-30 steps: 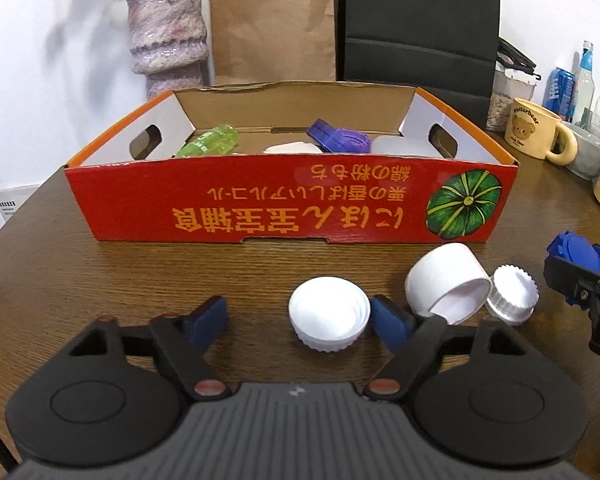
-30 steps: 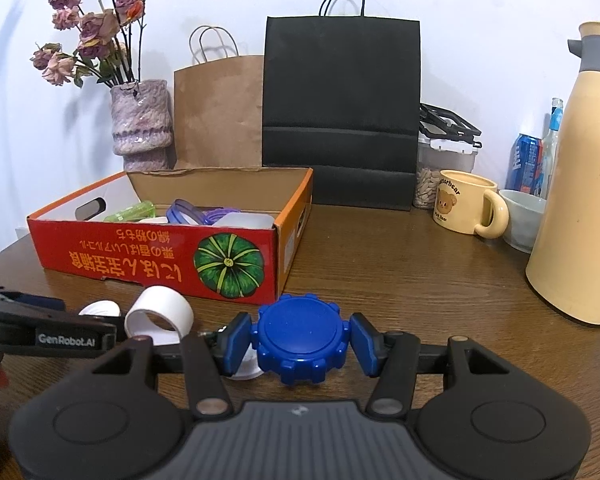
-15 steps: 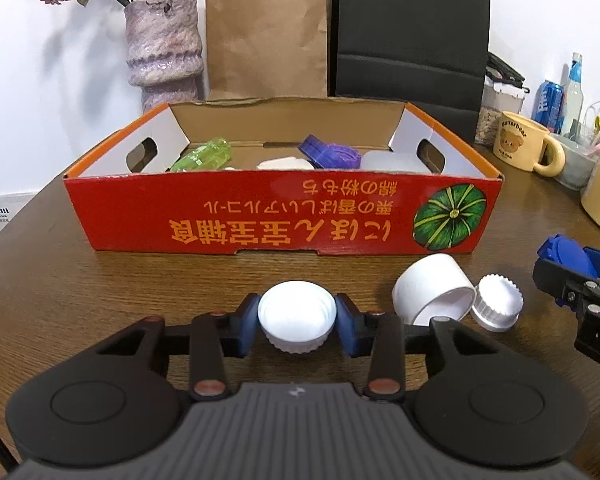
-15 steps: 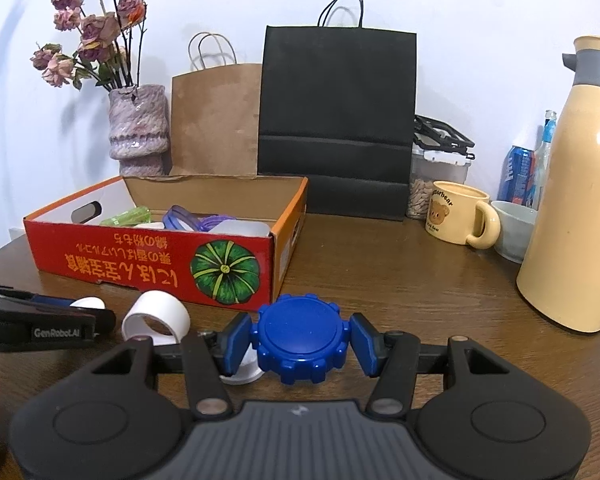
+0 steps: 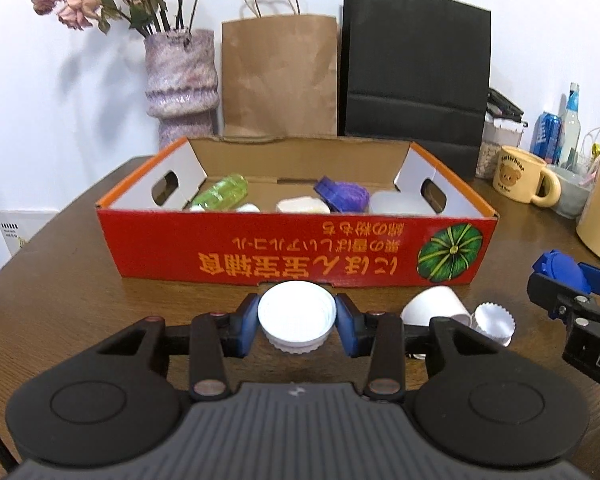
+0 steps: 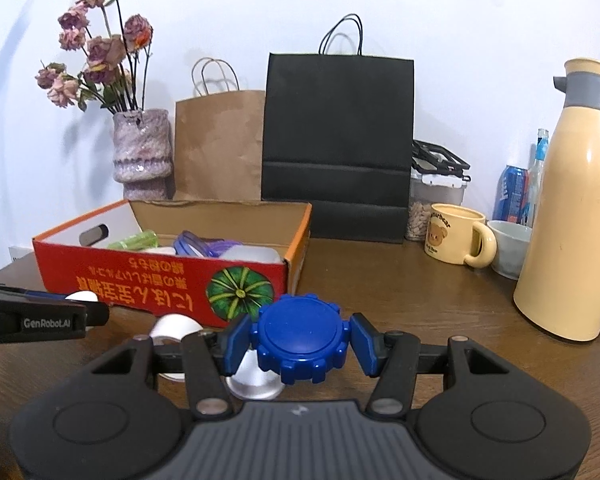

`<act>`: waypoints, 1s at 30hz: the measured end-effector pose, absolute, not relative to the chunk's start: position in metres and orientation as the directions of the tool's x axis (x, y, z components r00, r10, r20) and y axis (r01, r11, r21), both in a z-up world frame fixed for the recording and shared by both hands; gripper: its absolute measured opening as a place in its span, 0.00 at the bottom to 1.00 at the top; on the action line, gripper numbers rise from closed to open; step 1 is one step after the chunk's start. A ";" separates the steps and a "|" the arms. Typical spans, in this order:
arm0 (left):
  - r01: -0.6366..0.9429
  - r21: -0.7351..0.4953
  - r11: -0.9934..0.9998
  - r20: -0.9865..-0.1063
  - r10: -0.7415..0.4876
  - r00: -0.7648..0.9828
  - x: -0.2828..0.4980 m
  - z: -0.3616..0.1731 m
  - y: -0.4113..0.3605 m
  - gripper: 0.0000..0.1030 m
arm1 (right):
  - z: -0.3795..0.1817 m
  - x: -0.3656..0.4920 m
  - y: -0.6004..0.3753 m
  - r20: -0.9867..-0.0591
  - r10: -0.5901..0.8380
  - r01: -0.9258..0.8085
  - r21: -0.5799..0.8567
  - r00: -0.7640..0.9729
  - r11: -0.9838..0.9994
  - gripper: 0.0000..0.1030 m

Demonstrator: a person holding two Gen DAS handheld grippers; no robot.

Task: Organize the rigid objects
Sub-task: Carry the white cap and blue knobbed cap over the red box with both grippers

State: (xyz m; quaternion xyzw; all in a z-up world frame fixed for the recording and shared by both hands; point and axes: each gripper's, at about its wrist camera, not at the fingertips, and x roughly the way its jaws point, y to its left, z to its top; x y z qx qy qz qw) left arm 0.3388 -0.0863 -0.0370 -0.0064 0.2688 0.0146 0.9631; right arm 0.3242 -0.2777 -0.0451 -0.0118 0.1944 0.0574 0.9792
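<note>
Your left gripper has its fingers clamped on a white cap, open side up, one blue pad on the rim at 9 o'clock and the other at 3 o'clock. The cap sits just in front of the red cardboard box, which lies at 12 o'clock from you, and it looks clear of the table.

Your right gripper has its fingers closed on a blue knobbed lid, again pinched across its width at 9 and 3 o'clock.

Both pieces look like hard moulded plastic: light, stiff and not fragile. I judge the main risk is slip, not breakage. The white cap has a ribbed band low on its wall, so hold it there, not on the smooth upper lip. The blue lid has notches round its edge; seat the pads on 2 opposite lobes so it cannot rotate out.

At 2 o'clock from the left gripper, a white cup-shaped cap lies on its side on the table, touching a small ribbed white cap. The tipped one will probably roll if nudged, so take it across its wall, not by the open mouth.

Inside the box you can see a green bottle, a purple piece and pale containers, so set things down gently into a free gap.
</note>
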 end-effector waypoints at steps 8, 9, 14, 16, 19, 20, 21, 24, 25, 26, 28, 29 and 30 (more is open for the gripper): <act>-0.043 -0.023 0.999 -0.475 0.027 0.880 0.330 -0.017 -0.074 0.40 | -0.035 0.320 -0.262 -0.356 0.142 -0.150 0.008 0.924 0.989 0.51; -0.043 -0.024 0.999 -0.469 0.027 0.883 0.330 -0.015 -0.072 0.40 | -0.033 0.319 -0.259 -0.352 0.148 -0.155 0.010 0.924 0.988 0.51; -0.048 -0.019 0.999 -0.443 0.035 0.896 0.327 -0.005 -0.065 0.40 | -0.024 0.319 -0.247 -0.342 0.179 -0.183 0.021 0.922 0.983 0.51; -0.049 -0.018 0.999 -0.435 0.036 0.900 0.326 -0.001 -0.062 0.40 | -0.020 0.320 -0.241 -0.340 0.190 -0.194 0.023 0.921 0.981 0.51; -0.050 -0.018 0.999 -0.424 0.038 0.905 0.327 0.003 -0.057 0.40 | -0.014 0.320 -0.232 -0.328 0.203 -0.209 0.019 0.922 0.978 0.51; -0.052 -0.018 0.998 -0.420 0.040 0.906 0.327 0.005 -0.055 0.40 | -0.011 0.321 -0.229 -0.324 0.207 -0.213 0.016 0.923 0.977 0.51; -0.054 -0.017 0.998 -0.417 0.042 0.908 0.327 0.006 -0.053 0.40 | -0.009 0.322 -0.226 -0.321 0.210 -0.217 0.014 0.924 0.976 0.51; -0.058 -0.022 0.998 -0.406 0.045 0.913 0.331 0.012 -0.048 0.40 | -0.001 0.326 -0.218 -0.308 0.220 -0.226 0.014 0.926 0.974 0.51; -0.061 -0.021 0.998 -0.402 0.047 0.914 0.332 0.013 -0.046 0.40 | 0.001 0.328 -0.216 -0.304 0.222 -0.228 0.014 0.926 0.973 0.51; -0.062 -0.021 0.998 -0.399 0.048 0.915 0.334 0.015 -0.045 0.40 | 0.003 0.330 -0.213 -0.301 0.223 -0.230 0.015 0.927 0.973 0.51; -0.064 -0.020 0.998 -0.392 0.051 0.918 0.337 0.018 -0.041 0.40 | 0.007 0.333 -0.207 -0.294 0.227 -0.233 0.017 0.928 0.972 0.51; -0.066 -0.019 0.998 -0.388 0.053 0.920 0.339 0.020 -0.040 0.40 | 0.008 0.335 -0.205 -0.290 0.229 -0.234 0.017 0.929 0.972 0.51; -0.067 -0.019 0.998 -0.385 0.055 0.921 0.341 0.021 -0.038 0.40 | 0.009 0.337 -0.203 -0.287 0.229 -0.234 0.016 0.930 0.972 0.51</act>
